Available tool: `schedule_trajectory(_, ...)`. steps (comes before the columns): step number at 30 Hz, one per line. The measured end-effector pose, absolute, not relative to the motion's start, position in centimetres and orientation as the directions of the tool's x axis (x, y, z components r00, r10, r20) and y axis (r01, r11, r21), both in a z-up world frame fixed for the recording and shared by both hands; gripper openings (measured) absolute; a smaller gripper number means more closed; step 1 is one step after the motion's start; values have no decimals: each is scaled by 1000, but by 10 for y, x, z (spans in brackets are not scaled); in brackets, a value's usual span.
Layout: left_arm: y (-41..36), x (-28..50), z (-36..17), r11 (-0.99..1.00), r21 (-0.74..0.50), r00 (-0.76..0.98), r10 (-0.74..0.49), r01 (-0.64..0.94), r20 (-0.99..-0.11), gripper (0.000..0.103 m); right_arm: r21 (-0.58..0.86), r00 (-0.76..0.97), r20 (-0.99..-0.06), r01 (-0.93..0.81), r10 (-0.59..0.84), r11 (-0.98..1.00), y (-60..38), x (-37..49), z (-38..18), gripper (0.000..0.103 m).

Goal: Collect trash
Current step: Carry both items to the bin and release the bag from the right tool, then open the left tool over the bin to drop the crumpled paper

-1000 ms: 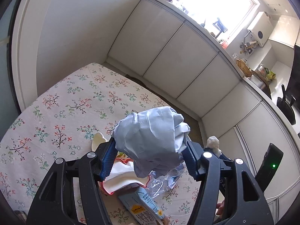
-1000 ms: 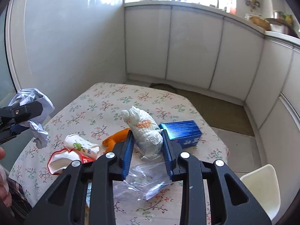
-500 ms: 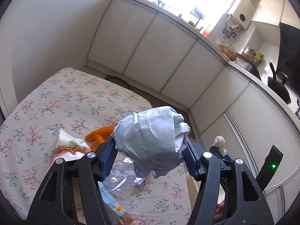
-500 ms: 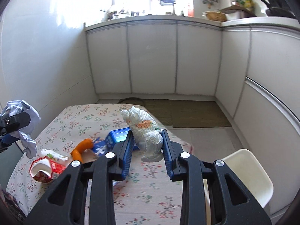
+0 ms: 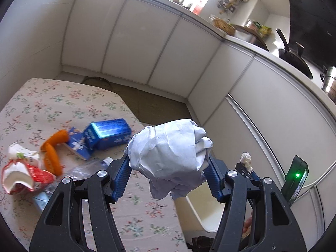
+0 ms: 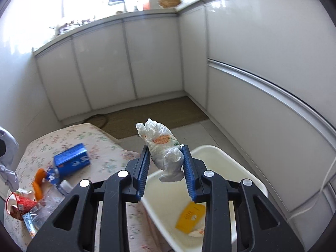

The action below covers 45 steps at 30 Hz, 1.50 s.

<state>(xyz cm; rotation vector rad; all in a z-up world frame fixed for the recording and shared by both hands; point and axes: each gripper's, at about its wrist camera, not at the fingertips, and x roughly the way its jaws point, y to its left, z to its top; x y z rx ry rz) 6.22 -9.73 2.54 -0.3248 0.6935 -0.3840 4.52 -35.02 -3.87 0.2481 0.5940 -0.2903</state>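
Here a run of white kitchen cabinets [image 6: 130, 67] curves around the back of the room, with a woven floor mat [image 6: 155, 115] lying at their foot. In front stands the worktop [image 5: 63, 109], covered in a flowered cloth. Just off its edge, lower down, sits a white bin [image 6: 220, 161]; a yellow packet [image 6: 190, 217] and a small pale scrap lie inside it.

Loose trash lies on the cloth: a blue carton [image 5: 109, 133] on its side, a second opened blue box [image 5: 76, 145] touching it, a bent orange wrapper [image 5: 51, 153], a red and white crumpled cup [image 5: 19, 175], and a clear plastic bag [image 6: 47, 199] beside them.

The left gripper [image 5: 168, 176] is clamped on a big ball of crumpled pale paper [image 5: 170, 151], which bulges above and below the blue pads and hangs over the worktop's edge, near the bin.

The right gripper [image 6: 164, 167] is over the bin's near rim with a small crumpled white plastic wrapper [image 6: 162, 147], marked with an orange patch, between its pads. Its jaws have just been opening; the wrapper sits against both pads, though whether they press it firmly cannot be told.
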Motion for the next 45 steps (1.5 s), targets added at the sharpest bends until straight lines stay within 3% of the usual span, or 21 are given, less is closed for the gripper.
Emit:
schedule_trajectory(4,-137,67,21,873,-392,669,-478,290,-569,60,164,765,-590,426,-257,890,-383,33,-40,64)
schedule_trajectory(10,-188,72,11,855,-373,613,-518,360,-597,60,185,745,-557,542,-367,820,-419,7,-35,85)
schedule_trajectory(18,-240,79,7,827,-363,558,-559,429,-613,61,170,696,-503,661,-512,731,-444,-17,-25,93)
schedule_trajectory(23,-274,82,7,801,-363,522,-590,476,-616,62,194,645,-515,729,-564,656,-466,-30,-26,93)
schedule_trajectory(31,-296,85,-1,798,-334,495,-581,502,-646,73,212,601,-539,775,-590,596,-478,-38,-28,94)
schedule_trajectory(36,-288,83,-1,854,-262,564,-499,450,-657,95,191,616,-527,757,-585,625,-469,-30,-25,94)
schedule_trajectory(45,-257,79,0,939,-108,697,-316,326,-644,96,116,646,-499,710,-577,695,-440,-15,-21,96)
